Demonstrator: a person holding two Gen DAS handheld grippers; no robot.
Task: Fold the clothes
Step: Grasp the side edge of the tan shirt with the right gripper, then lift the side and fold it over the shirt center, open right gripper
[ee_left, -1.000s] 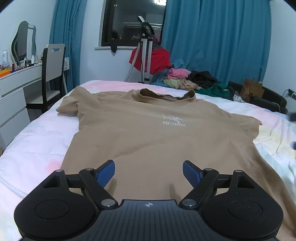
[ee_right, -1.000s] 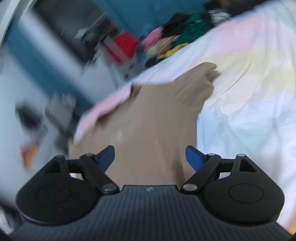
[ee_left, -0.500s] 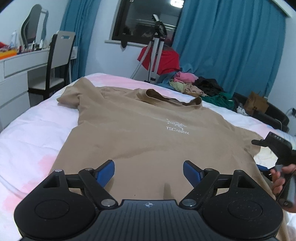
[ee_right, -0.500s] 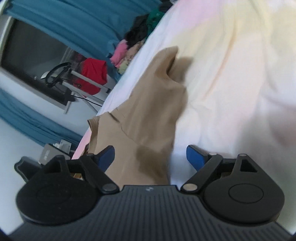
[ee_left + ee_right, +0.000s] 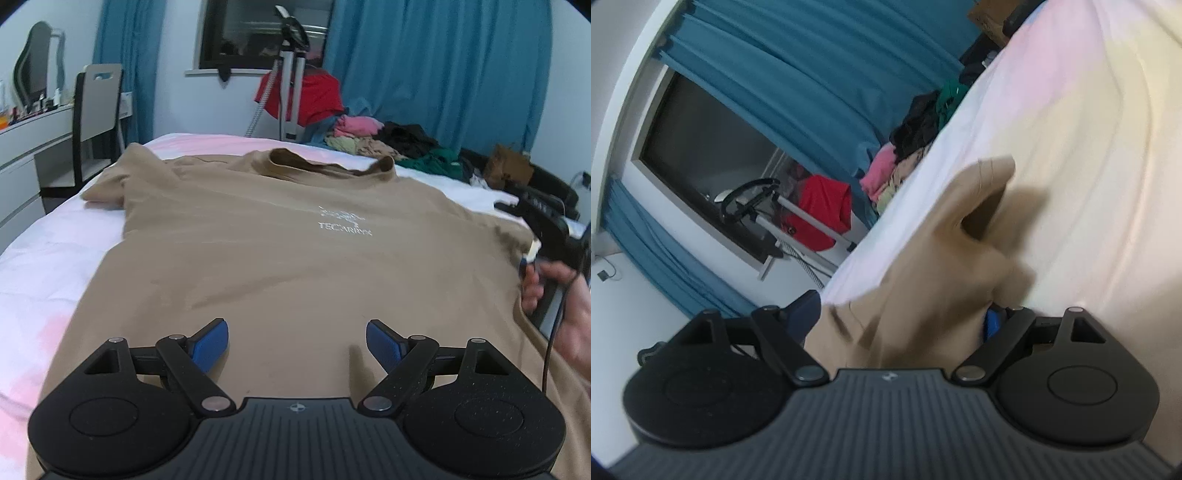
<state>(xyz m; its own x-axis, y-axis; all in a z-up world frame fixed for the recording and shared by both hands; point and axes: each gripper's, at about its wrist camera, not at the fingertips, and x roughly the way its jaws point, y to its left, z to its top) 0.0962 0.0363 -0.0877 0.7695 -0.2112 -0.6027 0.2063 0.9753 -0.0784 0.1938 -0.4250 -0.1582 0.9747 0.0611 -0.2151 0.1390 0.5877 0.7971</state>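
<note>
Since half a second ago, the right gripper (image 5: 901, 317) has been closing in on the shirt's (image 5: 295, 258) right sleeve (image 5: 964, 236), and cloth is now bunching between its jaws, hiding most of the right blue pad. The jaws are standing wide apart with the tan fabric filling the gap; whether they are pinching it I cannot tell. The left gripper (image 5: 297, 338) is hovering over the shirt's hem near the bed's (image 5: 44, 258) near edge, its jaws wide open and holding nothing. The shirt is lying flat, front up, across the middle of the bed, collar toward the far edge. In the left view, the right hand (image 5: 554, 295) is gripping its tool at the shirt's right side. A clothes pile (image 5: 388, 140) is sitting beyond the far edge.
</note>
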